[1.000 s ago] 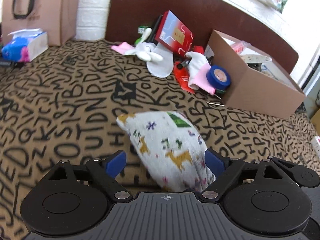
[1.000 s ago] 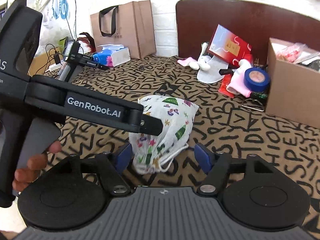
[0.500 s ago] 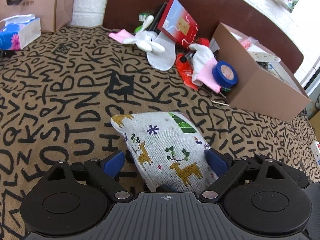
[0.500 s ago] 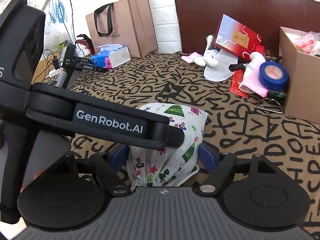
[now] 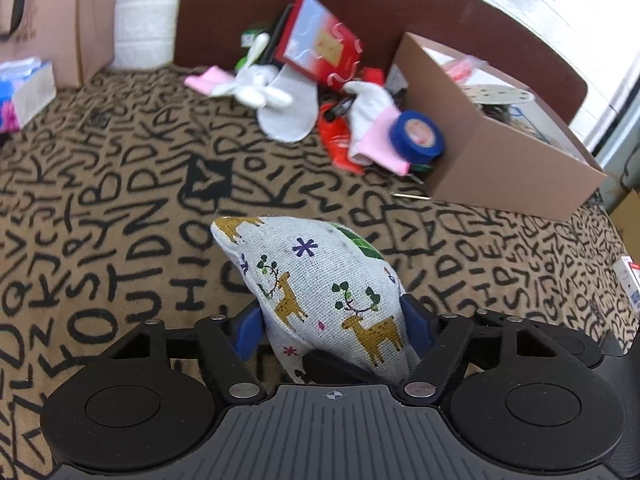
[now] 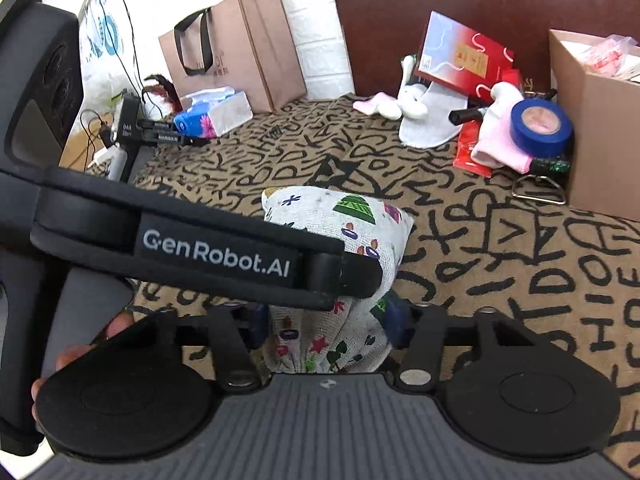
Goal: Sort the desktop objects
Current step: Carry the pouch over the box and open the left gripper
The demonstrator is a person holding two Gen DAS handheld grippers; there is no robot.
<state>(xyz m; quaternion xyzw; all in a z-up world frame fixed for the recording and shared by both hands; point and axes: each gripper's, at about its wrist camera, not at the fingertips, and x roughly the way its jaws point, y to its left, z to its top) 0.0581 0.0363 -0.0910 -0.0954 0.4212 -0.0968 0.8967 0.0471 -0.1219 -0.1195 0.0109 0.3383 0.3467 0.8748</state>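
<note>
A white fabric pouch (image 5: 316, 276) printed with deer and trees lies on the letter-patterned cloth (image 5: 120, 184). My left gripper (image 5: 332, 330) straddles its near end; the jaws are closing and both blue pads (image 5: 250, 332) touch the pouch's sides. In the right wrist view the same pouch (image 6: 352, 216) has its gathered neck between my right gripper (image 6: 326, 322), whose jaws are closing too, pads against the fabric. The left gripper's black side arm (image 6: 216, 256) crosses that view over the pouch.
An open cardboard box (image 5: 500, 160) stands at the right. Beside it lie a blue tape roll (image 5: 418, 136), pink and white socks (image 5: 372, 128), a red box (image 5: 320, 44) and a white plush (image 5: 256, 88). A tissue pack (image 6: 216, 114) and paper bag (image 6: 236, 52) sit far left.
Both grippers have moved in over the pouch and their jaws have narrowed from wide apart to touching its sides. The pouch now looks larger in both views.
</note>
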